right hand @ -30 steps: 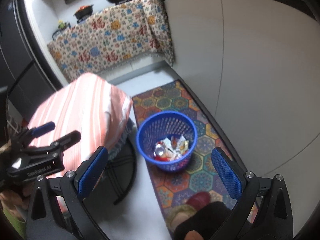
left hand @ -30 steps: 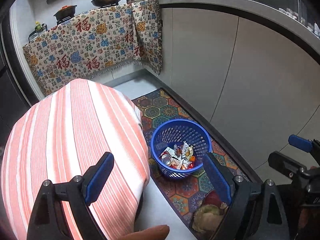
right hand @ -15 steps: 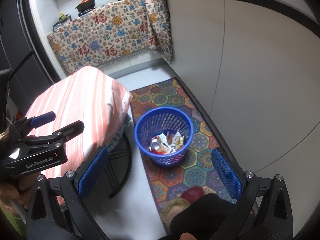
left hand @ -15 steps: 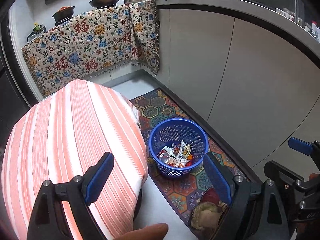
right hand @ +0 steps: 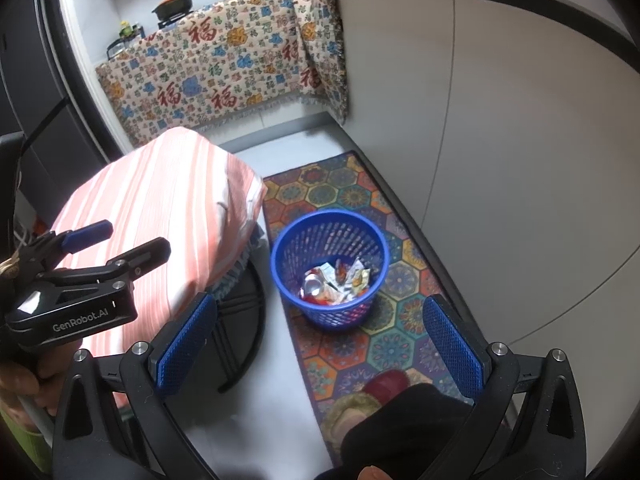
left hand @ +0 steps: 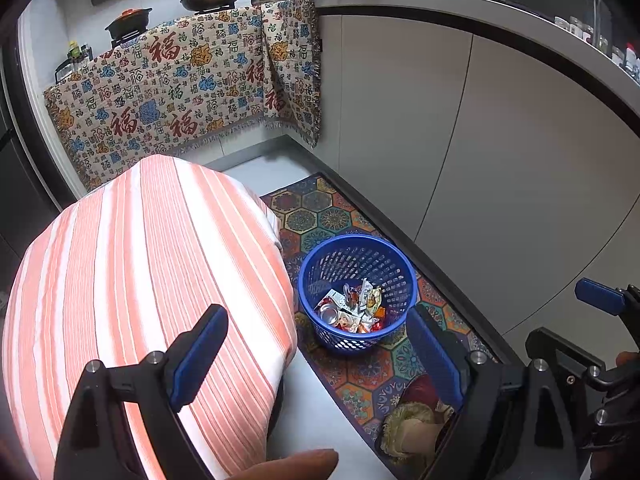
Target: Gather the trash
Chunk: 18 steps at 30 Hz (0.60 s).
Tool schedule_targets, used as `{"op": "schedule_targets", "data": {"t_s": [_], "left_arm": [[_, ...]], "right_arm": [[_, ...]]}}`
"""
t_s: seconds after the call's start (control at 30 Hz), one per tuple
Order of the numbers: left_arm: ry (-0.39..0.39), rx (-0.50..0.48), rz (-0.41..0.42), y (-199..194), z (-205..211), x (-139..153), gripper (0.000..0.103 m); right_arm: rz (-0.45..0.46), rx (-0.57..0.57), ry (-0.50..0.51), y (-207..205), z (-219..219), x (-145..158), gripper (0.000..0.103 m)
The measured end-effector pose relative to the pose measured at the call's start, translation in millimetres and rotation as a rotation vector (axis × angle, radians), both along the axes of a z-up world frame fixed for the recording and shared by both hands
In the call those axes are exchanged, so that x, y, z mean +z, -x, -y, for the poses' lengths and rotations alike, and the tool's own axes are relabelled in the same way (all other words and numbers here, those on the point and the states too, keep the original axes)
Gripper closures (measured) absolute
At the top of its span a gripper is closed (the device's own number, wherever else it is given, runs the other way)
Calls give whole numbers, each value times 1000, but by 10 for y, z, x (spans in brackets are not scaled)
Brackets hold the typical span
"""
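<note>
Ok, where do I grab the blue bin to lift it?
Take the bin by its rim, coming down from above with one finger inside and one outside the near wall. It stands upright and open-topped on the mat; trash lies low, leaving the rim clear.

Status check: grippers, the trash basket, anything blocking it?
Left gripper open, empty. Right gripper open, empty. Blue basket upright on the patterned mat, wrappers and a can inside. Striped covered table beside it, path clear.

1. The basket (left hand: 356,292) stood on the mat (left hand: 320,216), trash (left hand: 352,308) inside it.
2. The covered stool (left hand: 140,280) stood left of the basket.
3. Cabinets (left hand: 500,160) ran along the mat's right.
</note>
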<state>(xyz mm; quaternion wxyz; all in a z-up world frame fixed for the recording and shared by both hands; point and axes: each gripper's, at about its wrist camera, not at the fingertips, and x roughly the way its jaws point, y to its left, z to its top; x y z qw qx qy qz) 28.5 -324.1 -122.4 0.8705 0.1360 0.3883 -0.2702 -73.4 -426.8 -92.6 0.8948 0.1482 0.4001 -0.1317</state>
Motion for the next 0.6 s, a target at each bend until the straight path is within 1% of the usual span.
{"op": "schedule_targets", "data": {"t_s": [0.6], "left_arm": [[-3, 3, -6, -14, 7, -39, 11]], "right_arm": [[-11, 15, 1, -32, -42, 7, 0]]}}
